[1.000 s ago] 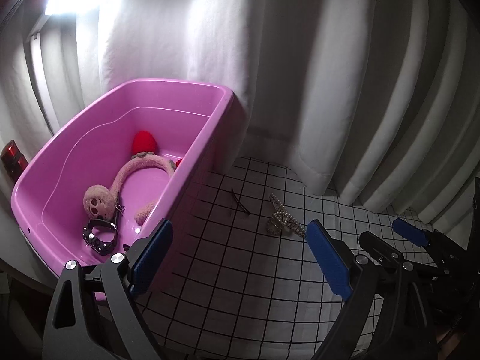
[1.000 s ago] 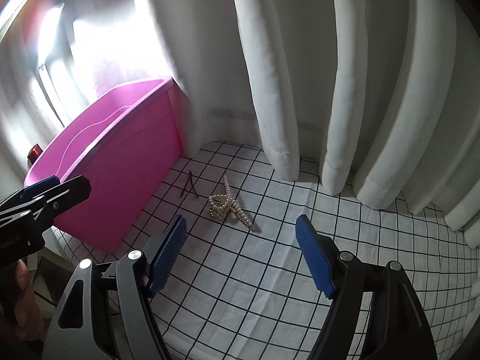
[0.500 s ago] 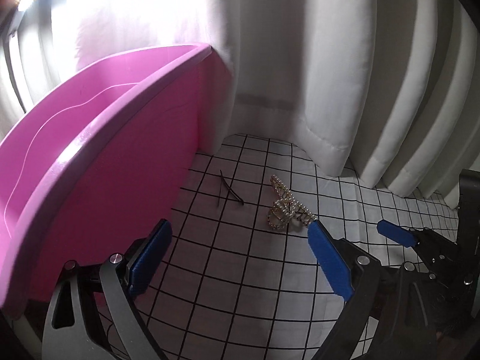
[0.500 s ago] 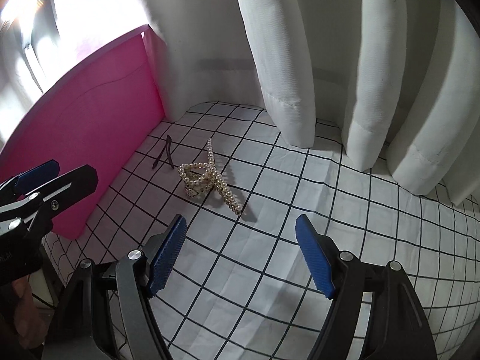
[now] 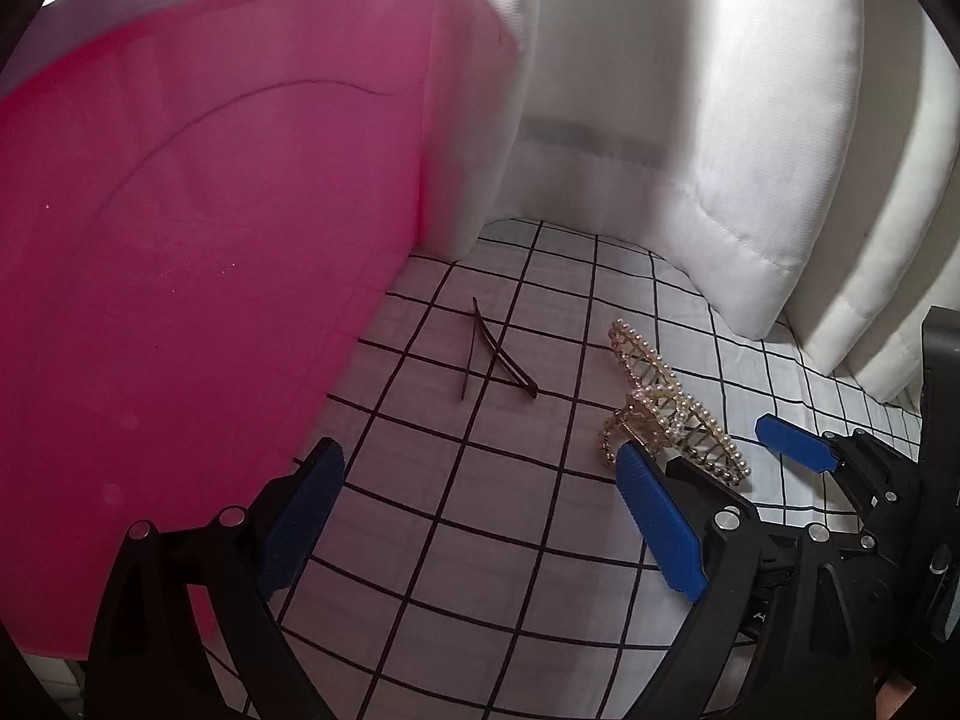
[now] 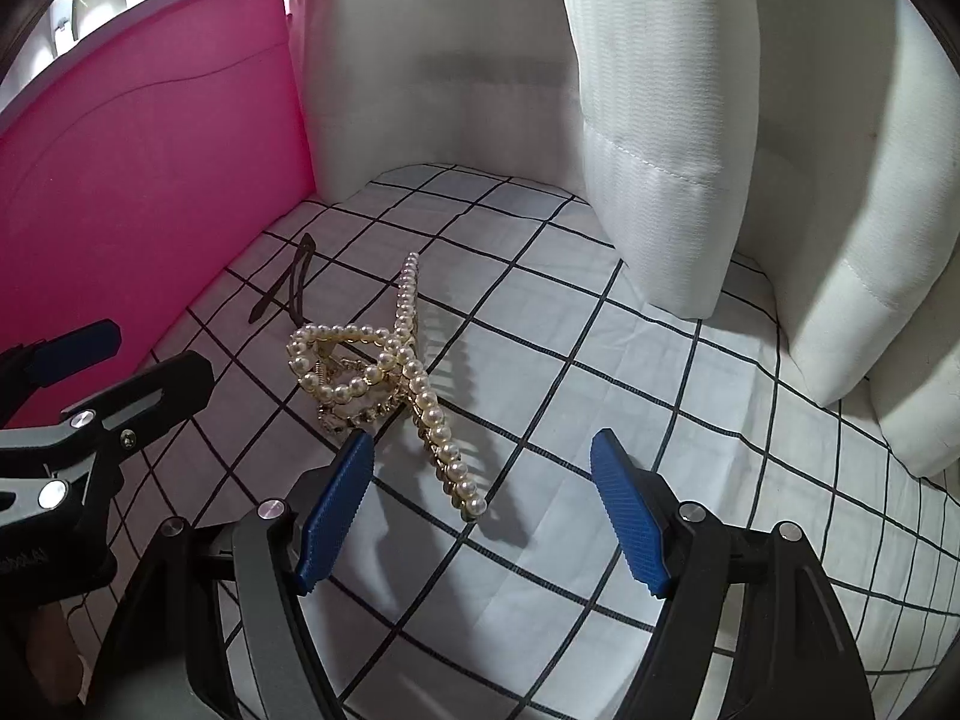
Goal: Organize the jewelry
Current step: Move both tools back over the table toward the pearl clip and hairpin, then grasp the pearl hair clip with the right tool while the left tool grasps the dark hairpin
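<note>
Left hand-held gripper: jaws wide apart, holding nothing; low over the checked cloth.
Right hand-held gripper: jaws wide apart, holding nothing.
Pearl hair clip: on the cloth, just ahead of the right fingers; near end partly hidden in the left view.
Hairpin: between clip and pink bin.
Bin interior: hidden.
Curtain: behind, cut off above.
</note>
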The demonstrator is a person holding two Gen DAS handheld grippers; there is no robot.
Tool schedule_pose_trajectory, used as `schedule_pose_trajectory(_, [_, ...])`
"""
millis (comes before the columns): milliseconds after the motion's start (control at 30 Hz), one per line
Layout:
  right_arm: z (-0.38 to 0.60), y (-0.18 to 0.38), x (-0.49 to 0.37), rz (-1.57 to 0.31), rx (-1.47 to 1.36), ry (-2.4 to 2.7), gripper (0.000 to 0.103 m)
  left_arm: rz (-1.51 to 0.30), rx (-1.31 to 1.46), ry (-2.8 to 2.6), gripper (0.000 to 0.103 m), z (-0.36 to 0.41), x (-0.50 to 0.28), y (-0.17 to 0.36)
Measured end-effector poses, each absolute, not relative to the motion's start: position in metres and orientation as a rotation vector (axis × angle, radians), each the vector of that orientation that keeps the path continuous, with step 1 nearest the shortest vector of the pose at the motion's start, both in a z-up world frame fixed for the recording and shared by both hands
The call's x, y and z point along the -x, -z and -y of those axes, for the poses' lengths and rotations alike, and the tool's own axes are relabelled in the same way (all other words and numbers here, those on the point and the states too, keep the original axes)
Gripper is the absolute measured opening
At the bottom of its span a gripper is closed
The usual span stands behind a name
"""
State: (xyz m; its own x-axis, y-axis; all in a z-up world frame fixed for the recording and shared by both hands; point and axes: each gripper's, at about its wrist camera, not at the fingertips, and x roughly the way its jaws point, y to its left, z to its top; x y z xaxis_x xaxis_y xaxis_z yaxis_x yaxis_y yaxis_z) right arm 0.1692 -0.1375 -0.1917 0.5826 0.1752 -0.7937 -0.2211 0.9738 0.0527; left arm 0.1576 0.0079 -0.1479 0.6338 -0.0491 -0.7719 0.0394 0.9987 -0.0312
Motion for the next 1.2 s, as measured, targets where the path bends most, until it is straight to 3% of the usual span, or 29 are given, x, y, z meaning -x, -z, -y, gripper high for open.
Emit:
schedule_pose_trajectory(167, [0.134, 0.194, -0.177, -0.891, 0.081, -0.227, 0.071, -0.888, 0.016, 0.045, 0.090, -0.009, -0.166, 0.155])
schedule_pose_trajectory(267, [0.132, 0.194, -0.178, -0.874, 0.109, -0.211, 0.051, -0.887, 0.011, 0.044, 0.090, -0.007, -0.171, 0.159])
schedule_pose_trajectory(300, [0.133, 0.193, -0.178, -0.867, 0.109, -0.214, 0.039, -0.889, 0.010, 0.044, 0.090, -0.006, -0.172, 0.160])
schedule_pose_trajectory(600, [0.153, 0.193, -0.182, -0.856, 0.026, -0.184, 0.009, -0.904, 0.006, 0.037, 0.090, 0.001, -0.190, 0.173])
schedule_pose_trajectory(1000, [0.161, 0.195, -0.194, -0.868, -0.037, -0.207, 0.008, -0.929, -0.006, 0.011, 0.092, 0.015, -0.229, 0.188])
schedule_pose_trajectory(1067, [0.165, 0.193, -0.191, -0.867, -0.040, -0.209, 0.008, -0.918, -0.002, 0.008, 0.088, 0.016, -0.232, 0.189])
schedule_pose_trajectory(1133, [0.168, 0.190, -0.188, -0.868, -0.049, -0.211, 0.008, -0.898, -0.006, 0.013, 0.065, 0.016, -0.231, 0.186])
schedule_pose_trajectory(1167, [0.170, 0.189, -0.187, -0.868, -0.055, -0.210, 0.008, -0.892, -0.008, 0.019, 0.057, 0.017, -0.229, 0.185])
schedule_pose_trajectory(1200, [0.170, 0.189, -0.187, -0.867, -0.059, -0.209, 0.008, -0.886, -0.011, 0.025, 0.042, 0.019, -0.227, 0.184])
